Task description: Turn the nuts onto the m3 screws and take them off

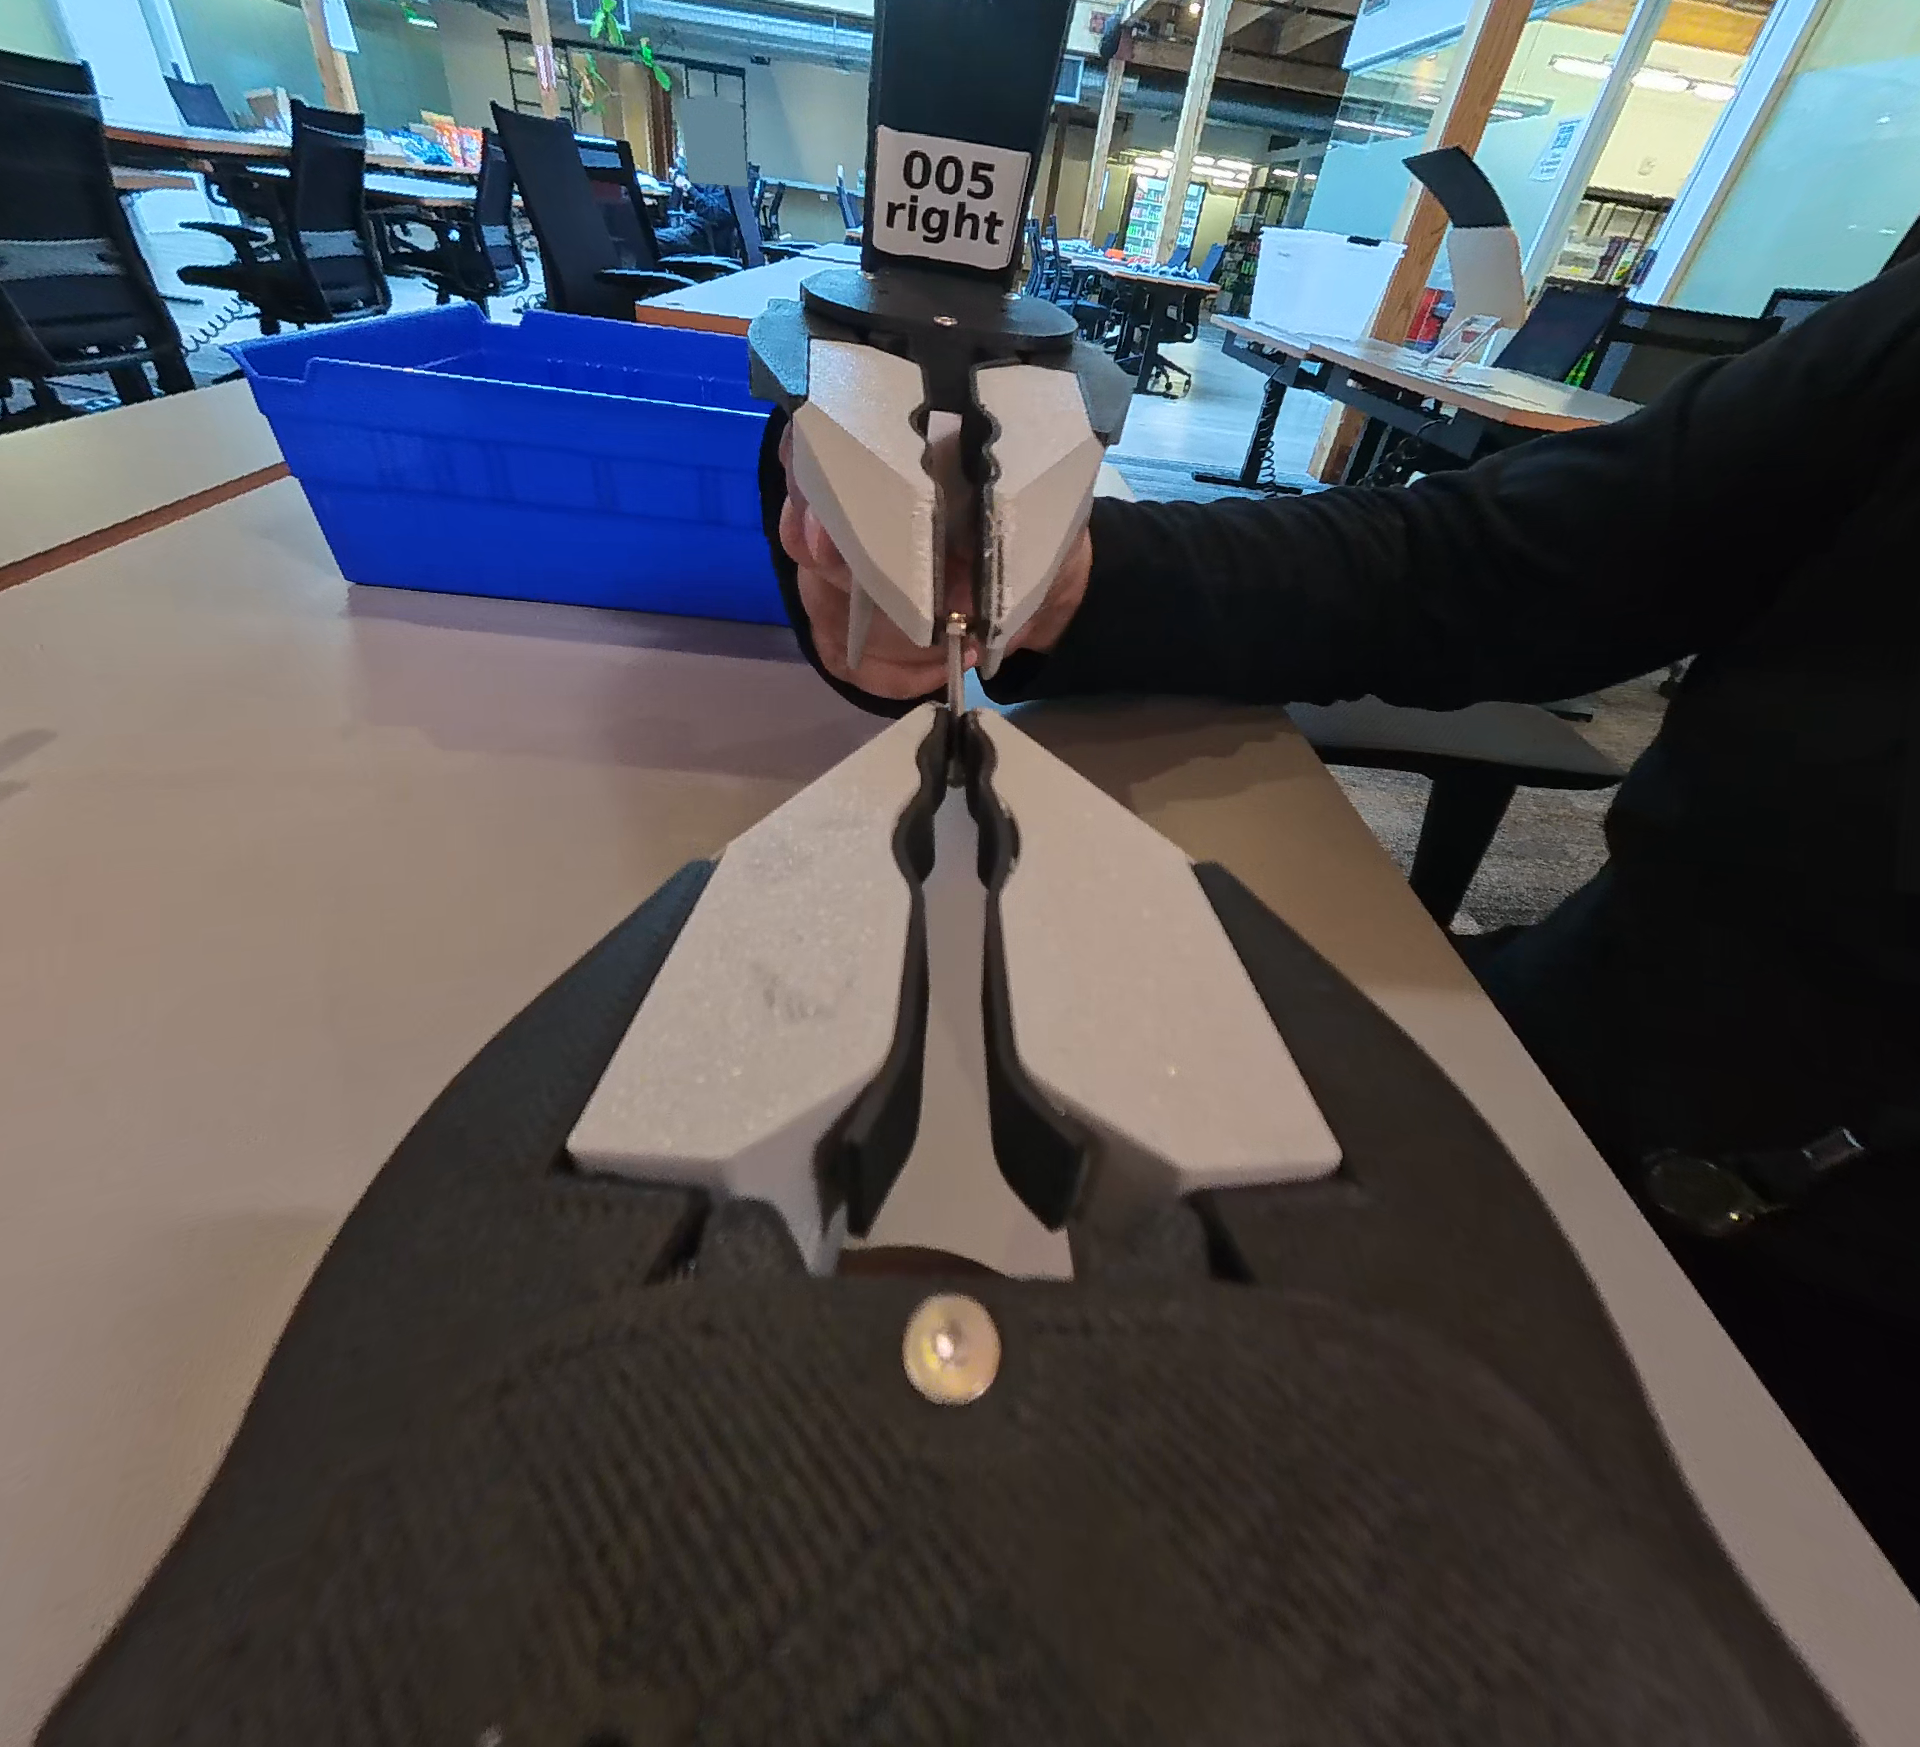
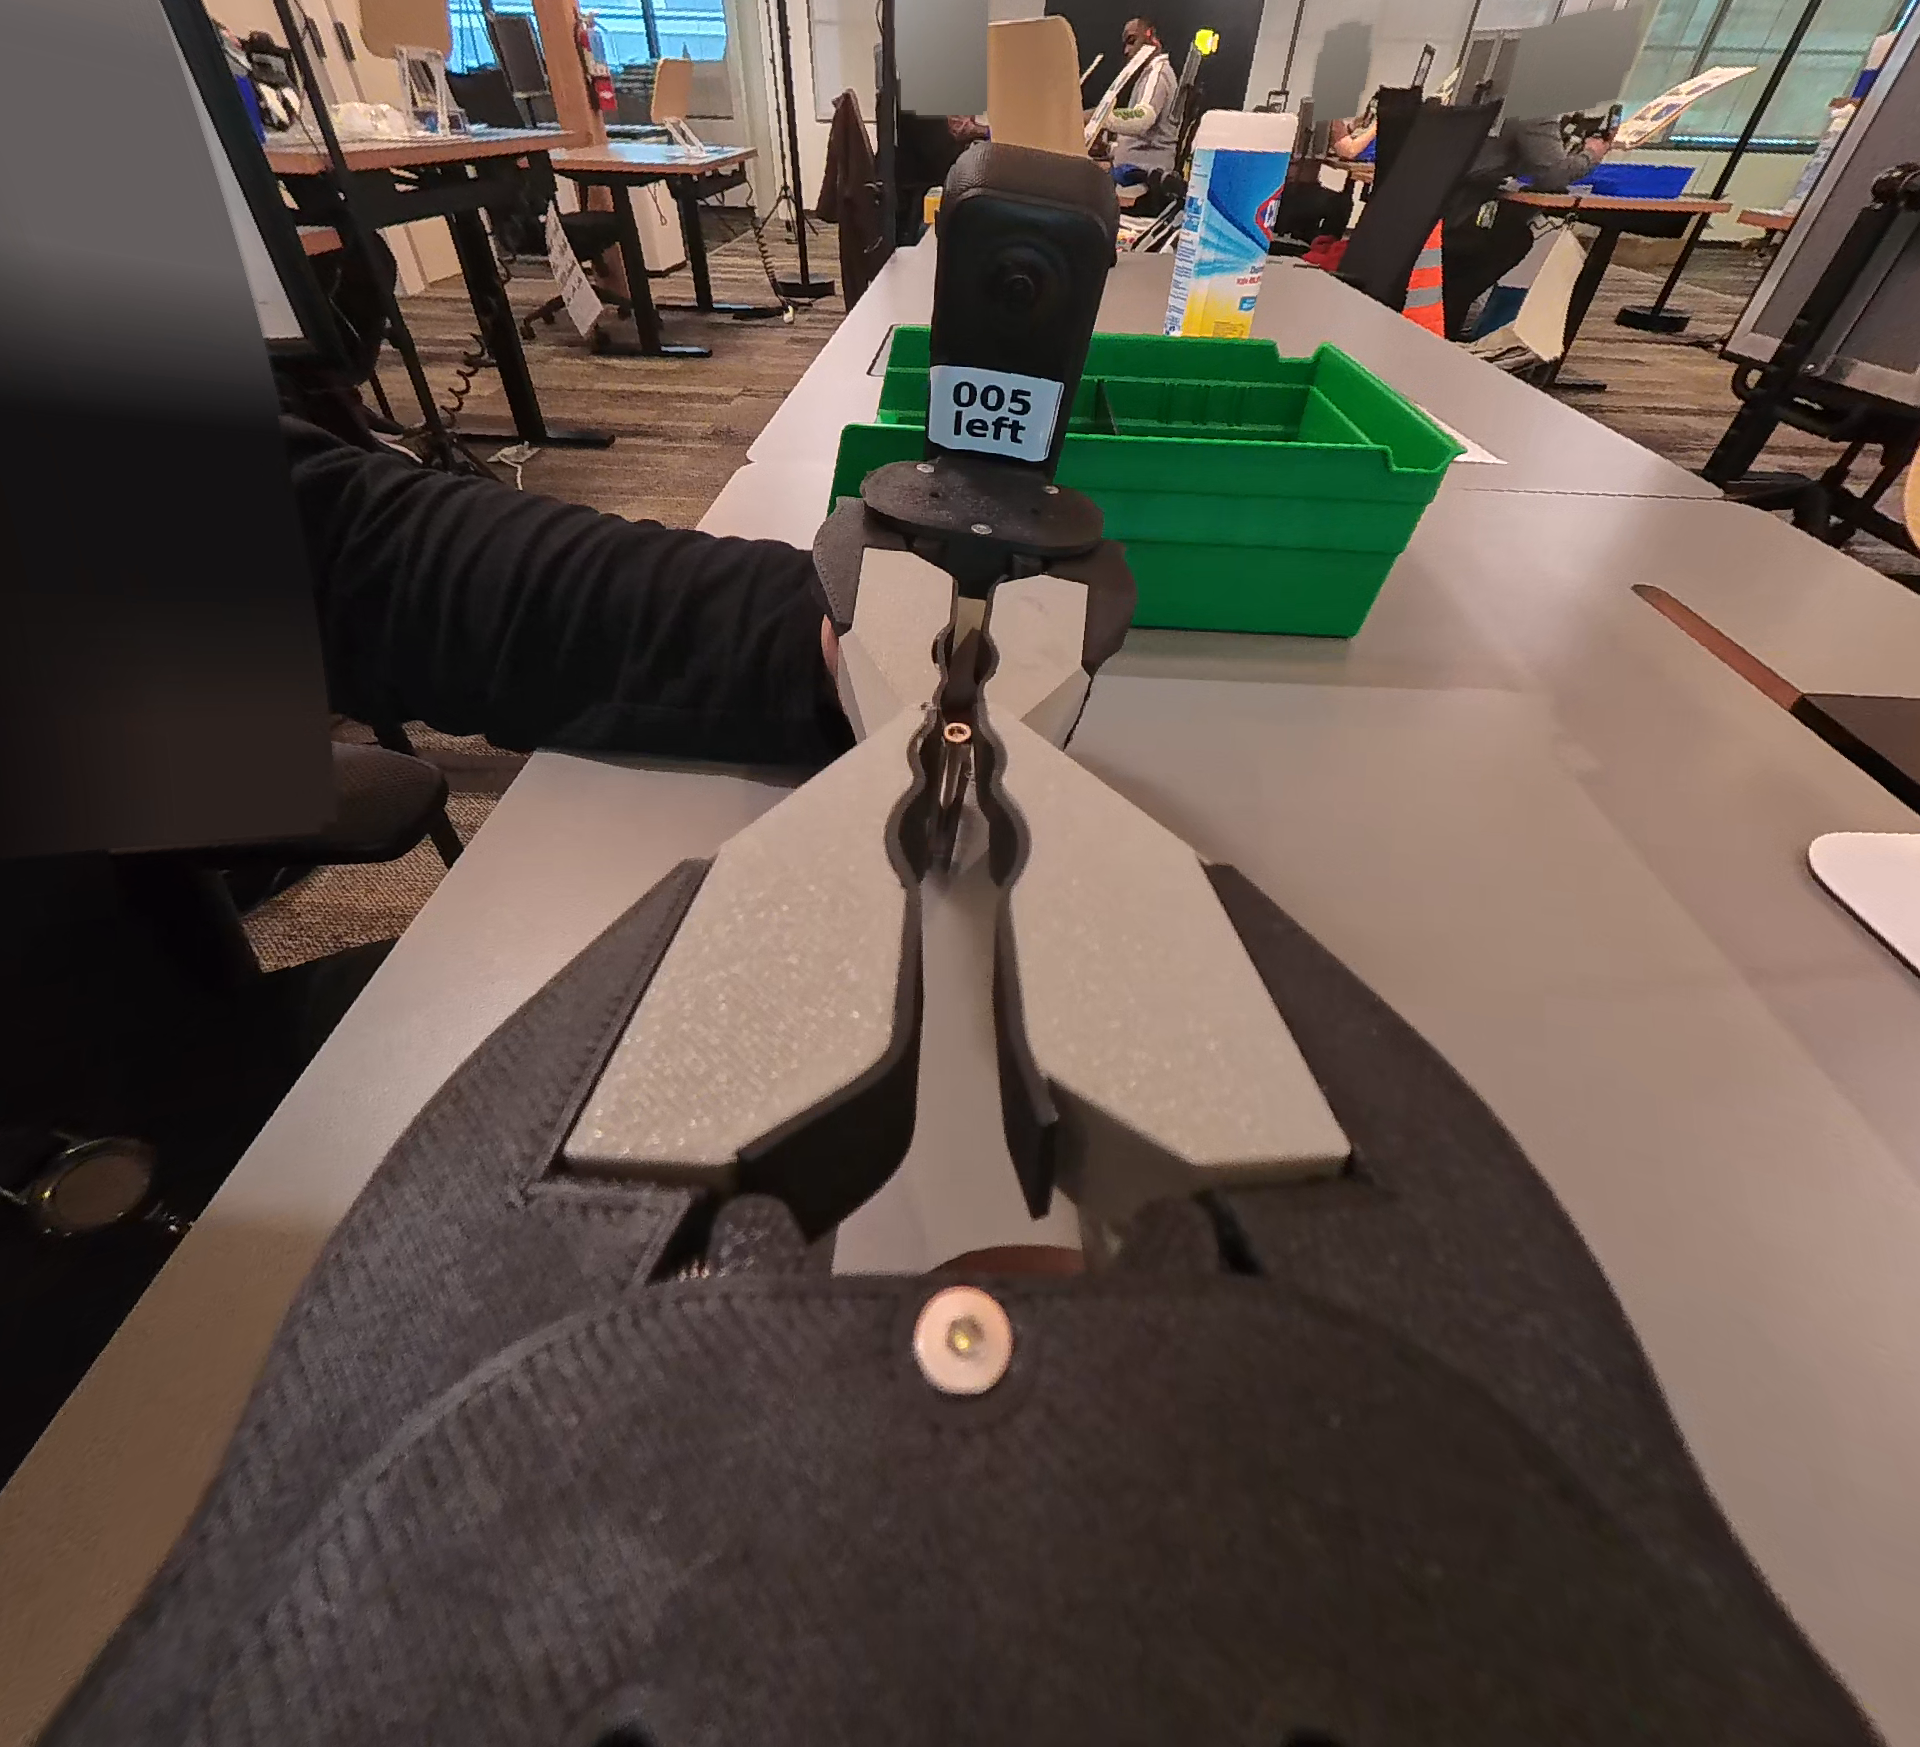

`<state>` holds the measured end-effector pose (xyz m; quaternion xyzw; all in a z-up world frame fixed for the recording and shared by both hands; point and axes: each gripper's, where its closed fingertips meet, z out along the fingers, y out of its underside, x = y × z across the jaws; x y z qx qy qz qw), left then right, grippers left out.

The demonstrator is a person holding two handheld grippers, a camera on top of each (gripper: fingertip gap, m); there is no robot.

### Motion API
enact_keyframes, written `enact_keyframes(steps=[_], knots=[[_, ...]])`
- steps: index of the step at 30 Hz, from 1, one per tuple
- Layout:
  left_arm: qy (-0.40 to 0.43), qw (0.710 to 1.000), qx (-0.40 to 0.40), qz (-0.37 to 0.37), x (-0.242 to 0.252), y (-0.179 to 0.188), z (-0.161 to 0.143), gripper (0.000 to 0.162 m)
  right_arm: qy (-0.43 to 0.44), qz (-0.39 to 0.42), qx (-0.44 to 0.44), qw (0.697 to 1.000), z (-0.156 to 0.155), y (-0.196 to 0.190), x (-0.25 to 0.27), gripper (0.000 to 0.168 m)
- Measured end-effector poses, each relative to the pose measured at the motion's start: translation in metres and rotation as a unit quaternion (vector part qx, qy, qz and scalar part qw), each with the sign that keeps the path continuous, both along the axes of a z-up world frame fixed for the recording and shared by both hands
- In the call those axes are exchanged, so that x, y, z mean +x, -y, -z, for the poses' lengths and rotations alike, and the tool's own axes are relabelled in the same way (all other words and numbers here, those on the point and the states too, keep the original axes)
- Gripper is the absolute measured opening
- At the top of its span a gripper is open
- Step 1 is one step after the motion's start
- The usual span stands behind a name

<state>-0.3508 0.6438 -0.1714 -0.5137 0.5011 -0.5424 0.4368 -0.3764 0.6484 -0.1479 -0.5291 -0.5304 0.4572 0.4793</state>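
In the left wrist view my left gripper point(image 1: 954, 729) is shut on a thin silver m3 screw point(image 1: 955, 671), which sticks out past its tips. My right gripper point(image 1: 961, 632) faces it tip to tip, held in a hand, and is shut on a small nut point(image 1: 958, 625) at the screw's far end. In the right wrist view my right gripper point(image 2: 951, 729) pinches the small round nut point(image 2: 954, 733) at its tips, with the left gripper point(image 2: 966, 669) directly beyond it. Both are held a little above the grey table point(image 1: 364, 866). The screw's held end is hidden between the fingers.
A blue bin point(image 1: 520, 461) stands on the table behind the right gripper. A green bin point(image 2: 1247, 502) stands behind the left gripper, with a wipes canister point(image 2: 1231, 222) beyond it. A white object point(image 2: 1870, 897) lies at the table's right edge. Black-sleeved arms point(image 1: 1455, 554) reach in from the side. Left and right tips are no more than a few centimetres apart.
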Motion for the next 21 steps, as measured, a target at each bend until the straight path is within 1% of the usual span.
enact_keyframes(steps=[13,21], knots=[[-0.004,1.000,0.011,-0.018,0.000,-0.005,0.001,0.000,0.008,0.033,-0.009,0.999,0.001,-0.005,0.000,0.002],[-0.013,0.999,0.015,-0.046,0.002,-0.012,0.003,0.000,0.020,0.082,-0.010,0.996,0.004,-0.013,0.001,0.002]])
